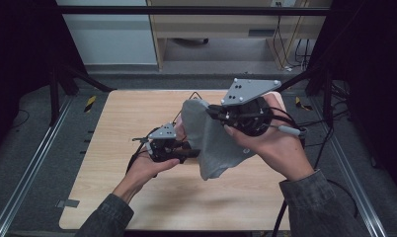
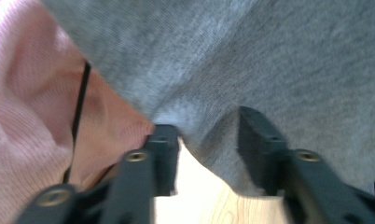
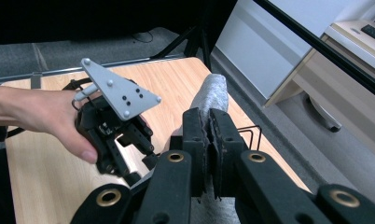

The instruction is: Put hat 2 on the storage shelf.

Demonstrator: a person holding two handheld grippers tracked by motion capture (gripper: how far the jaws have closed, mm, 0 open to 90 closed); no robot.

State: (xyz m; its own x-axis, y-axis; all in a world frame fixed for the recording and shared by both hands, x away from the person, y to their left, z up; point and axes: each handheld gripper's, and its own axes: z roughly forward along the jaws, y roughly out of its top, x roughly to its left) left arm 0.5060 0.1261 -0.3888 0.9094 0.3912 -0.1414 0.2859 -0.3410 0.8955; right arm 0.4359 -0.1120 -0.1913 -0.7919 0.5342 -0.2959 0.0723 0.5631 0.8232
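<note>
Above the wooden surface hangs a grey cloth, its top edge clamped by the right gripper. Left gripper jaws stand apart, straddling its lower fold. Next: squeeze that fold, then spread it.

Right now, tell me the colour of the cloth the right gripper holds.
Grey cloth, clearest in left gripper view.

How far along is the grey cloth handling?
Done: the right gripper is shut on the grey cloth's top edge, holding it up off the table. In hand: the left gripper sits at a lower fold, jaws not yet pressing it. Left: gripping there, then whatever follows. A pink cloth lies alongside.
</note>
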